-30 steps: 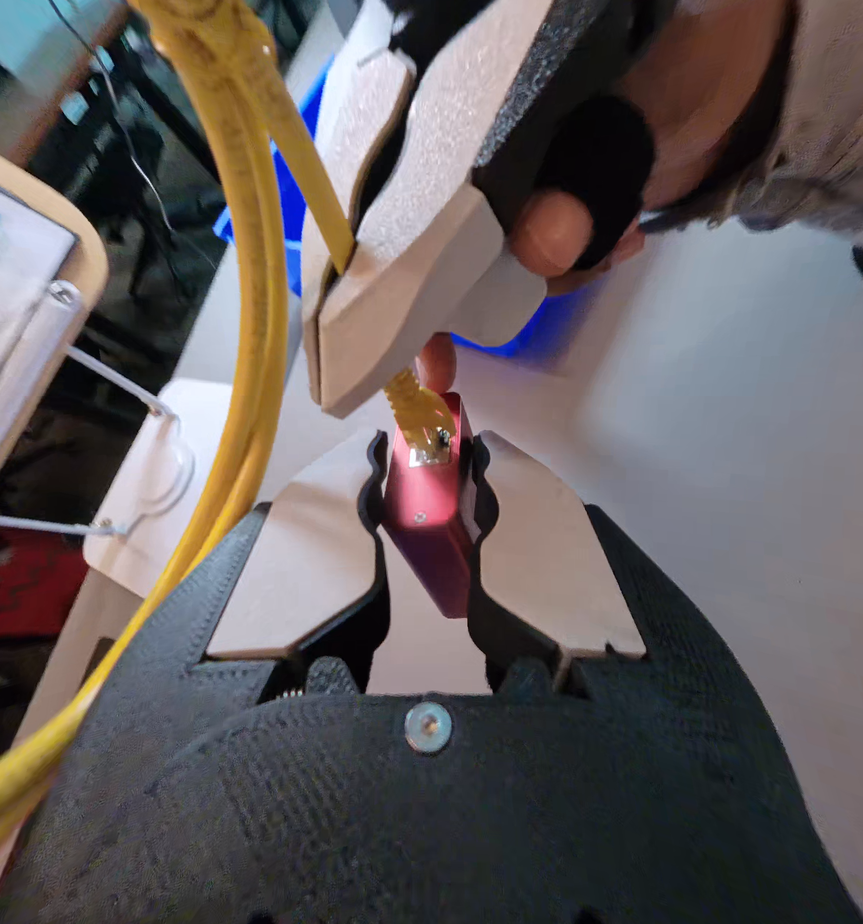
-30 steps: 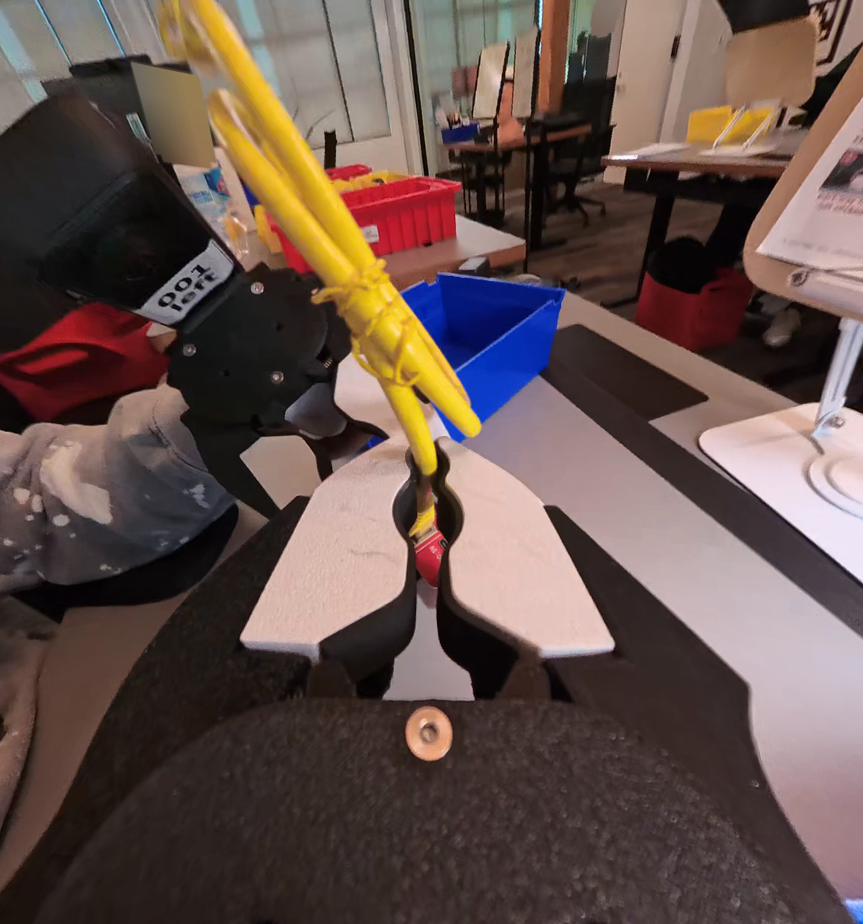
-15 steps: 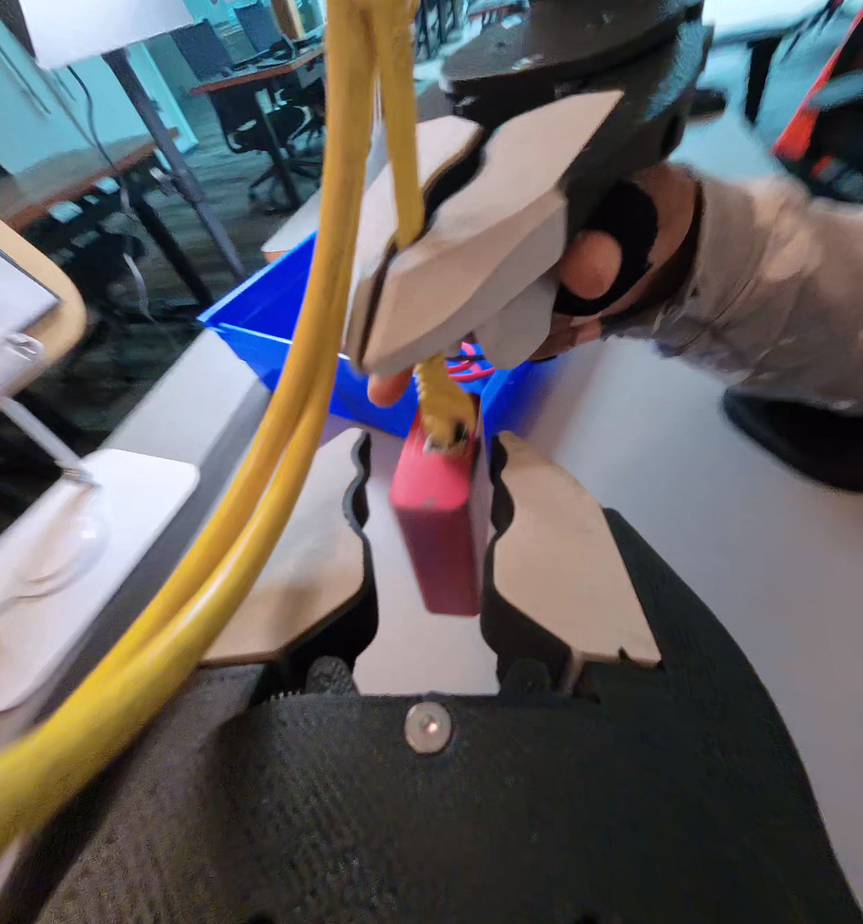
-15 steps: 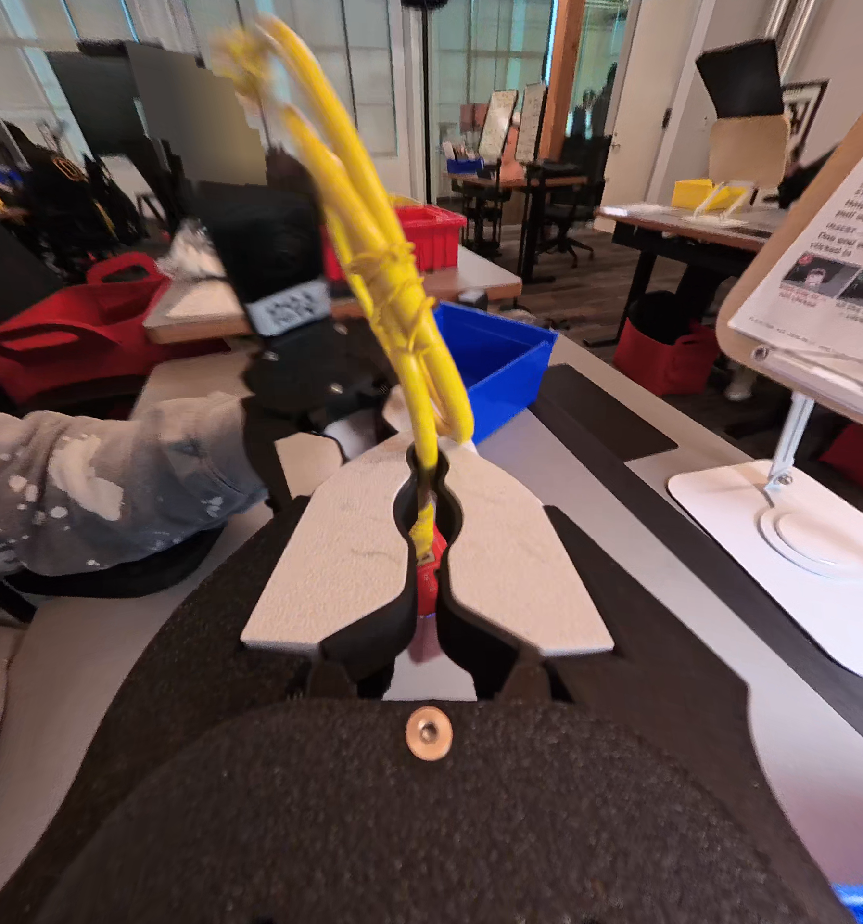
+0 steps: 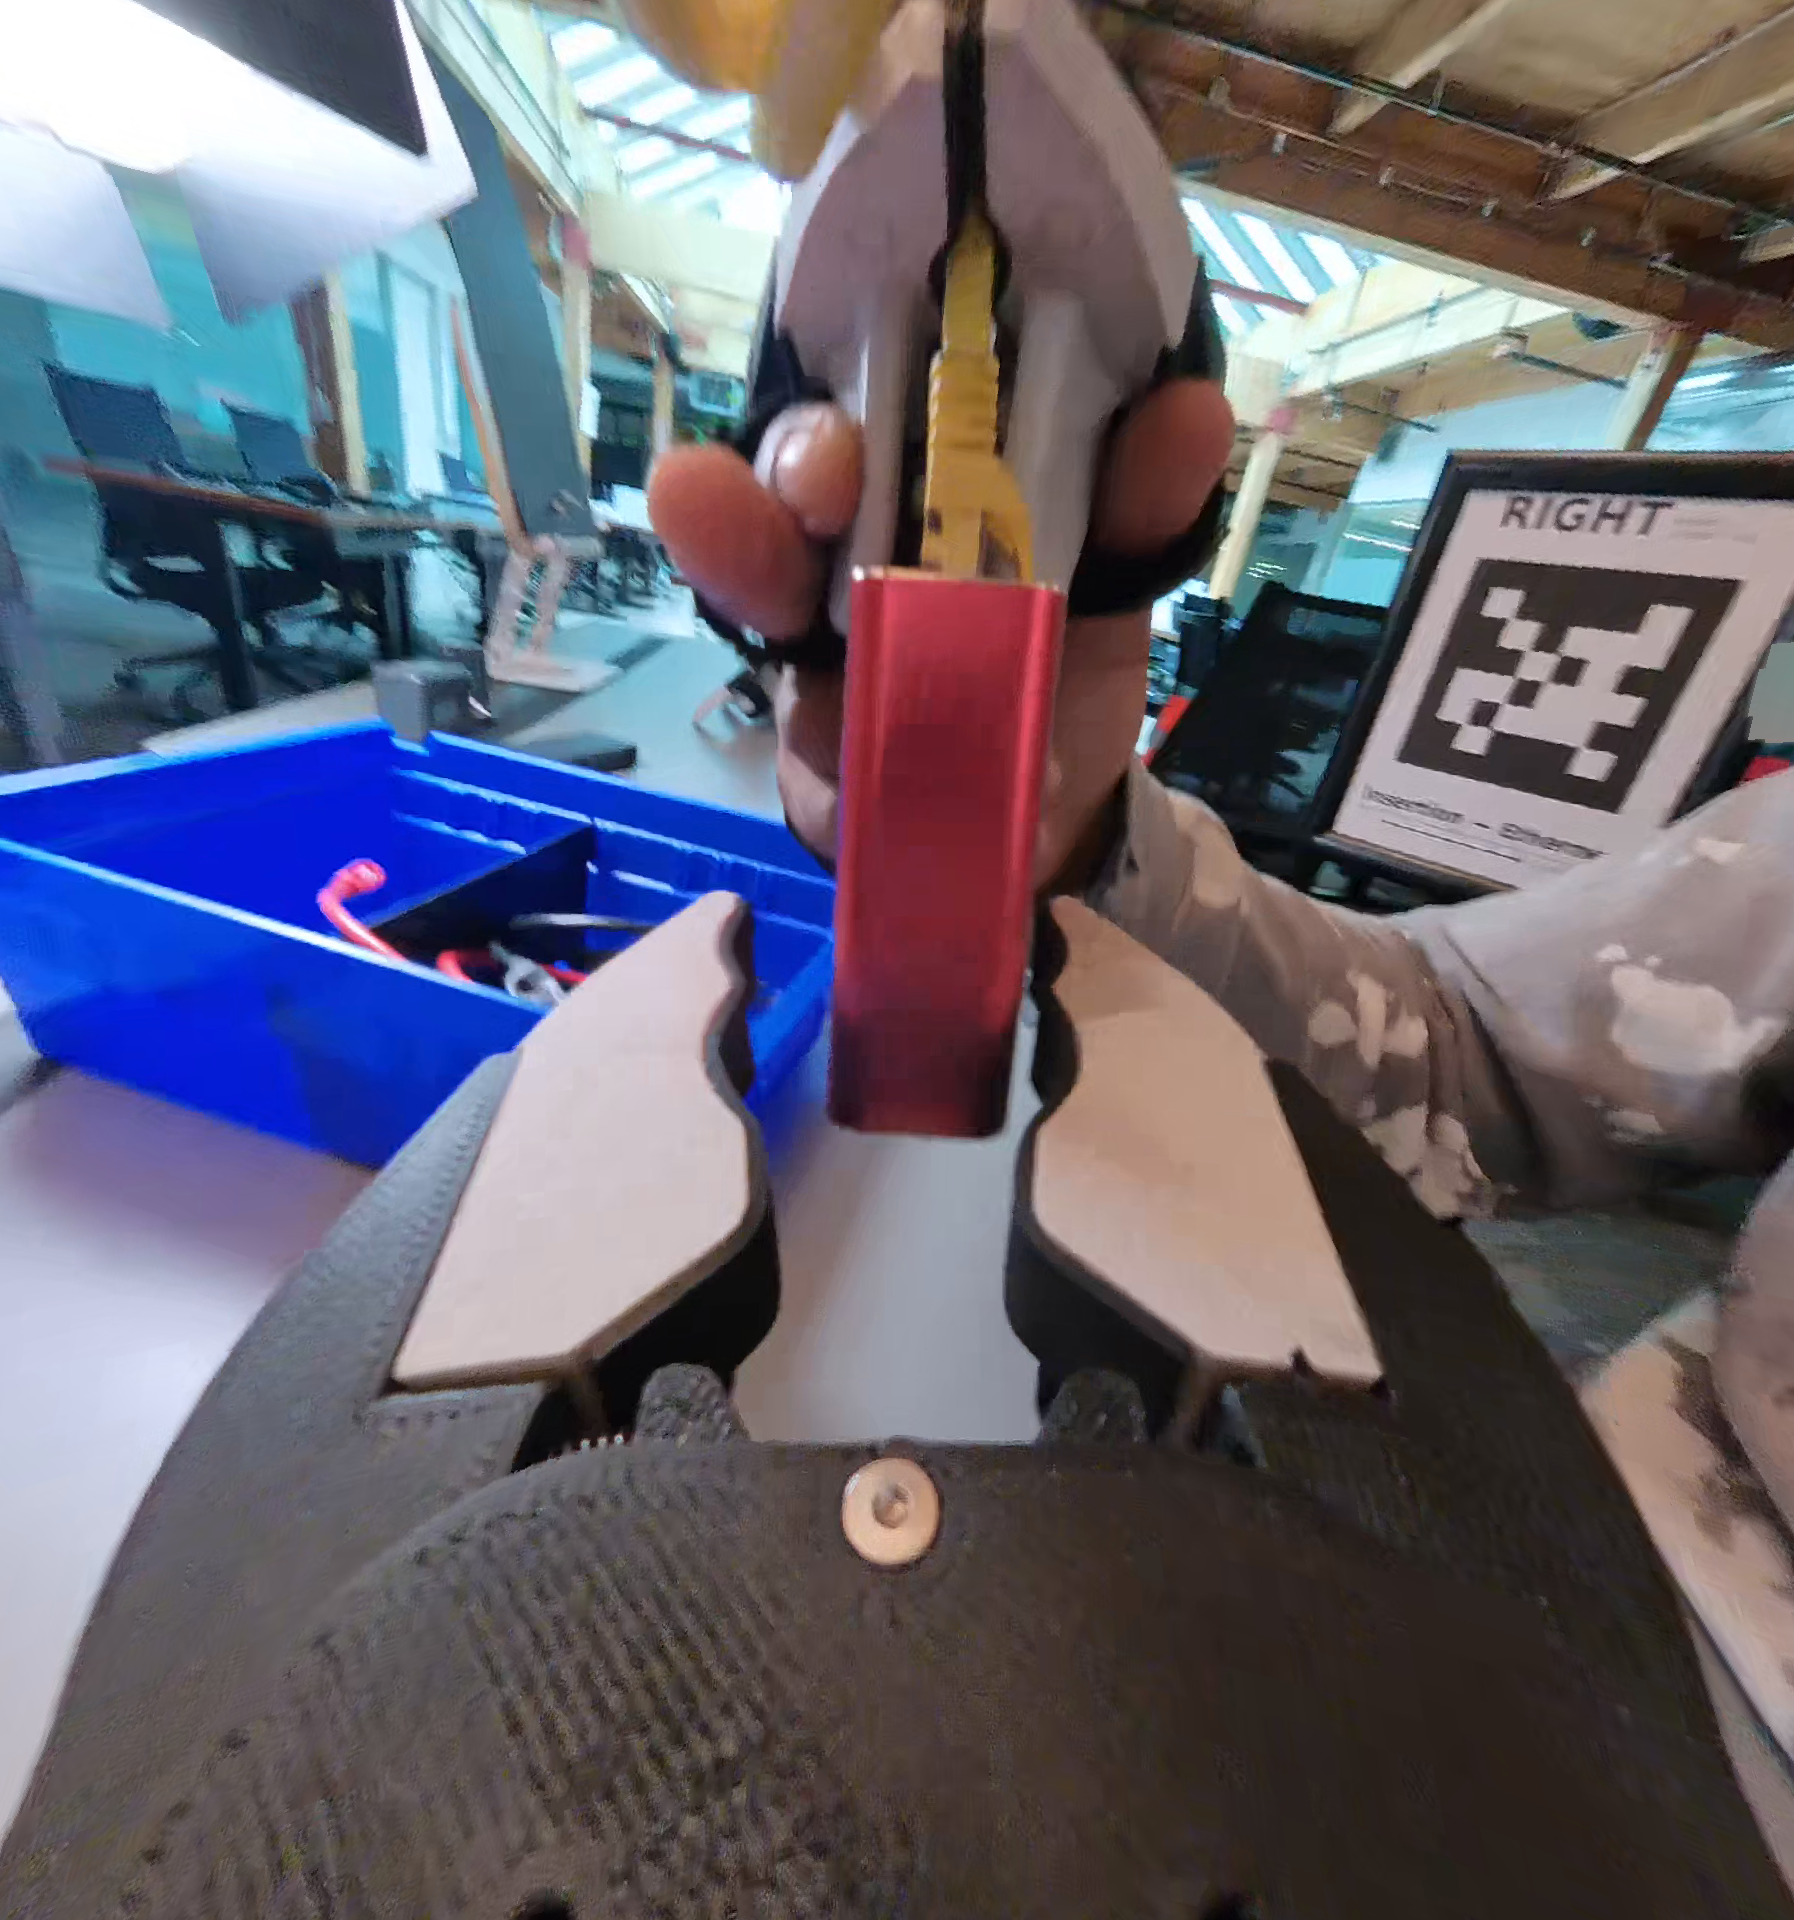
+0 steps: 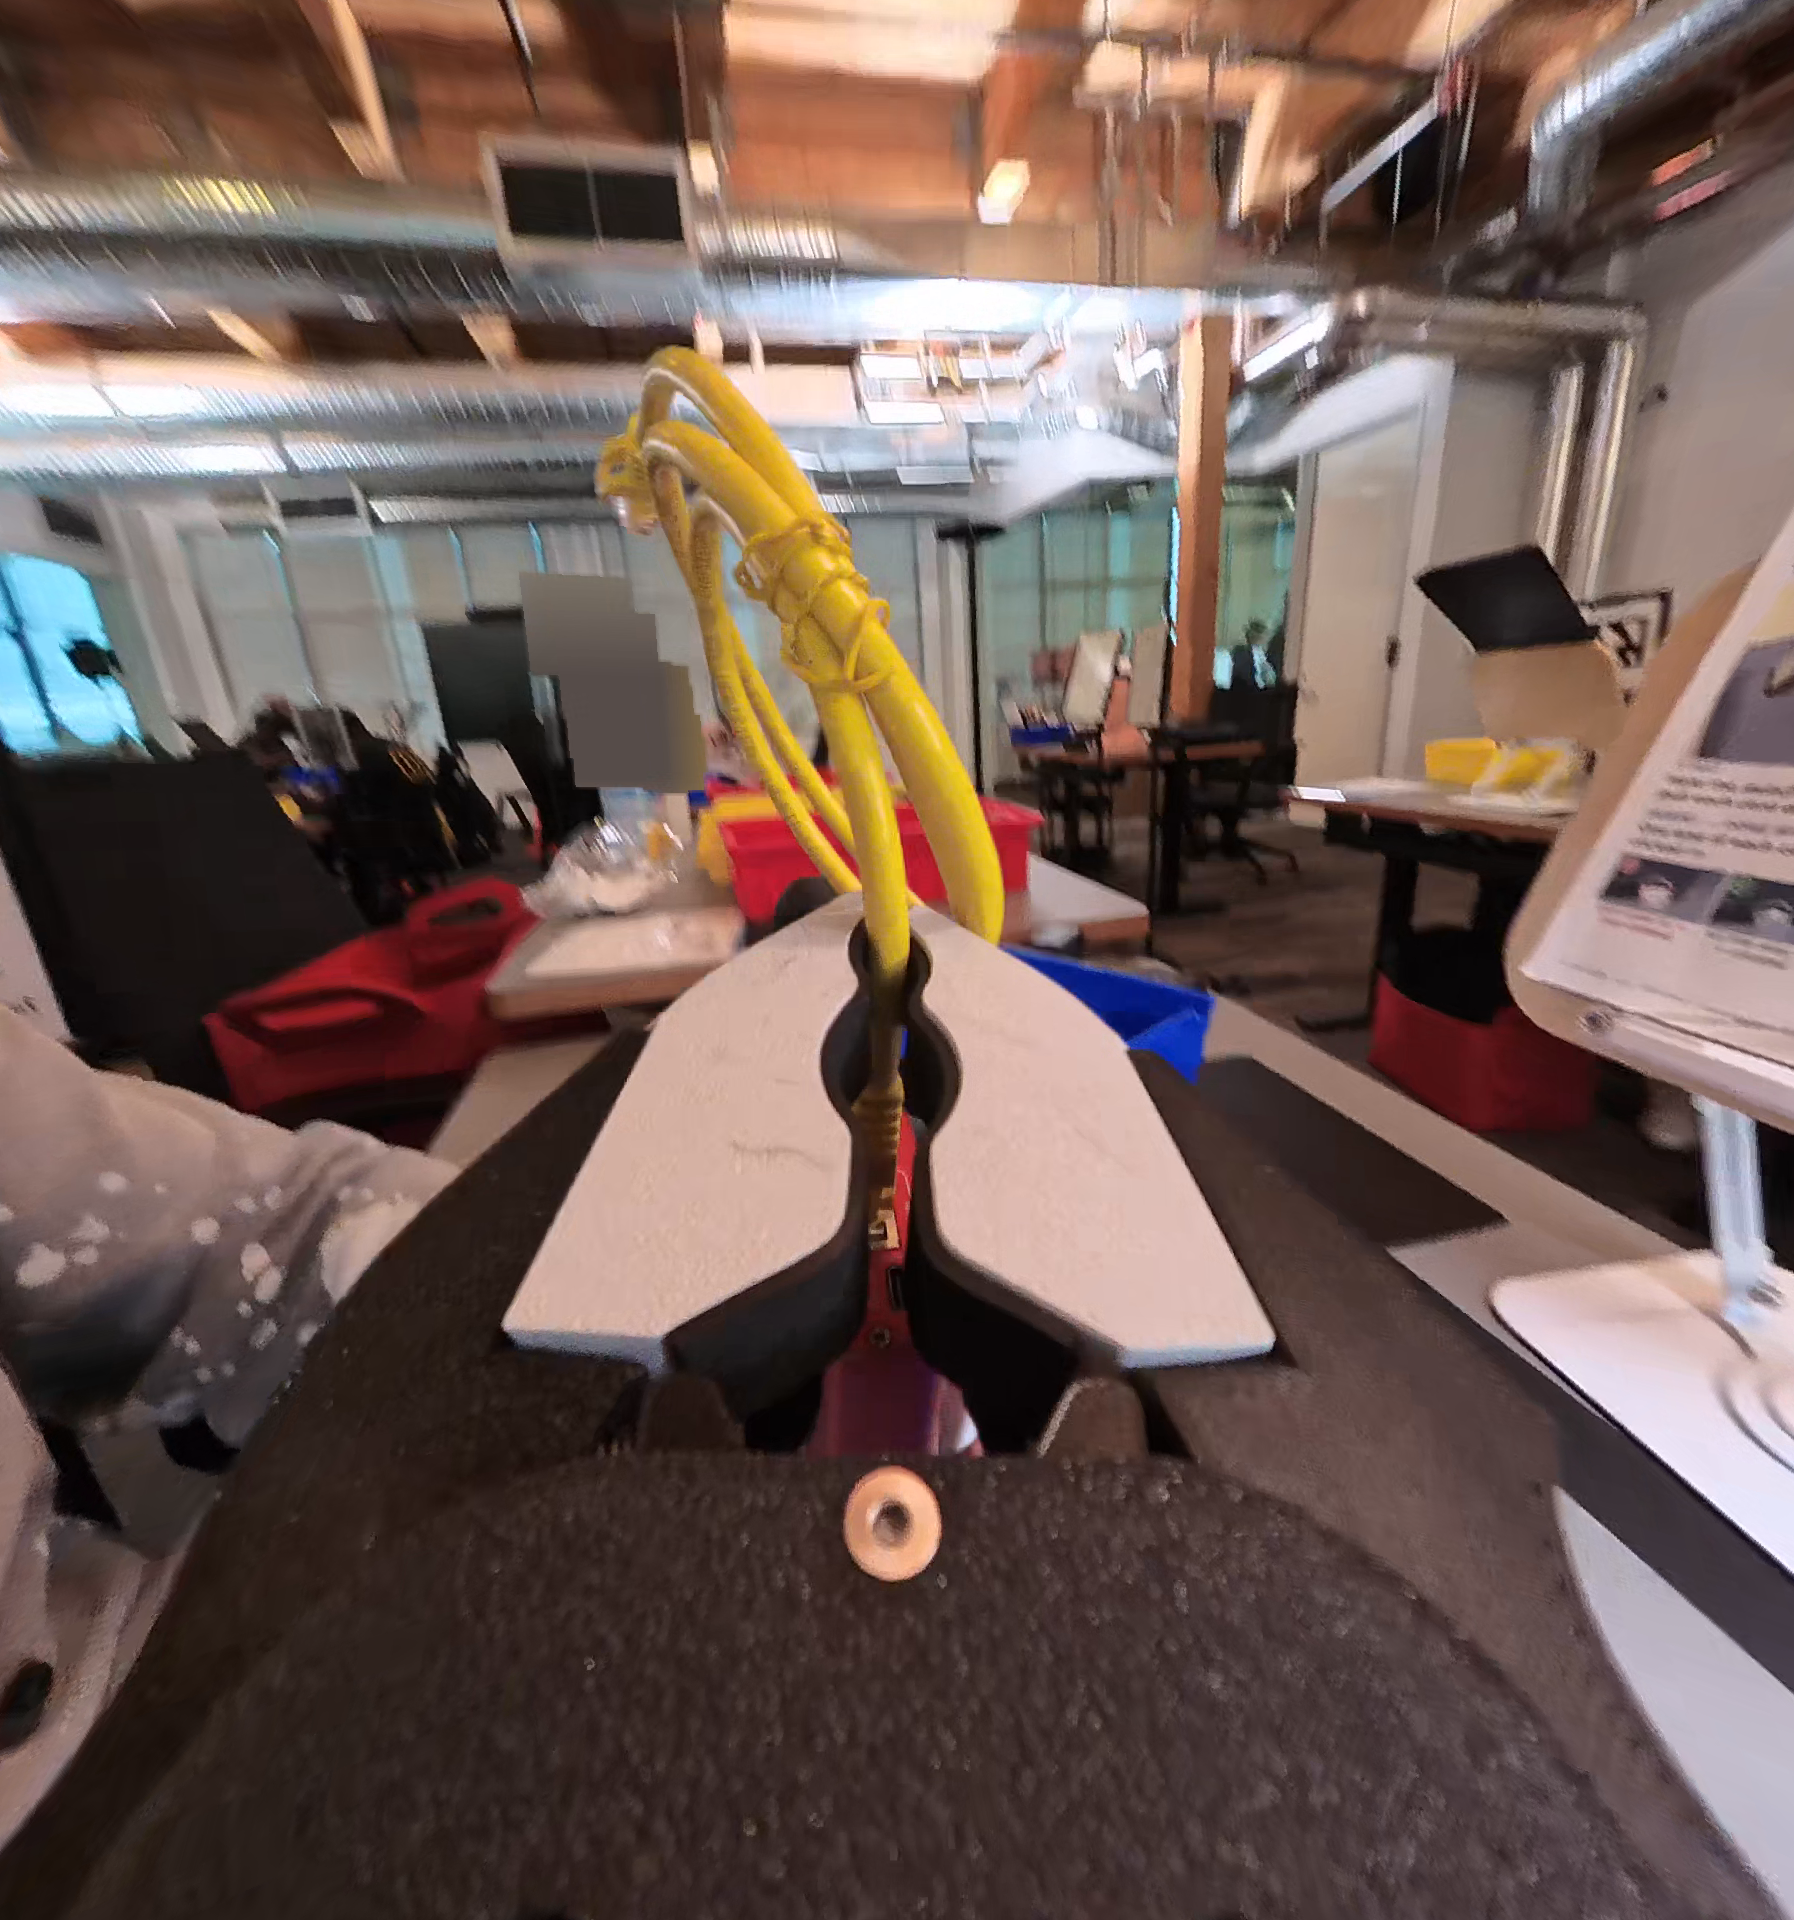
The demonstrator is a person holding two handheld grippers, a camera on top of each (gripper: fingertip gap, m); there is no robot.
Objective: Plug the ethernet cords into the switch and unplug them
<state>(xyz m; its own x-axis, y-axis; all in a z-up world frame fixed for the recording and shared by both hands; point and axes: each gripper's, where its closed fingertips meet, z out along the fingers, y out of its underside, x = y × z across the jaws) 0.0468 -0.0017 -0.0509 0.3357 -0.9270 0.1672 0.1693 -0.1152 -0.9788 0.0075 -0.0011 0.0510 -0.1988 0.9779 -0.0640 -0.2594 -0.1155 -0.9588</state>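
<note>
The red switch (image 5: 924,852) hangs upright in the air from the plug (image 5: 971,488) of the yellow ethernet cord. My right gripper (image 5: 960,540) is shut on that cord just above the plug and holds it from above. In the right wrist view the right gripper (image 6: 888,935) pinches the cord (image 6: 851,748), whose tied loops rise above it, and the switch (image 6: 898,1299) shows below between the fingers. My left gripper (image 5: 893,935) is open. Its fingers stand on either side of the switch's lower half, the left one clearly apart from it.
A blue bin (image 5: 197,935) with red leads stands on the grey table (image 5: 93,1299) at the left. A framed marker sign (image 5: 1579,675) stands at the back right. A white stand (image 6: 1651,1340) with an instruction sheet (image 6: 1724,831) is to the right. The person's sleeve (image 5: 1392,1039) crosses the right side.
My left gripper has opened and let go of the switch. My right gripper has lifted the cord, and the switch now hangs from the plug. Both views have tilted upward.
</note>
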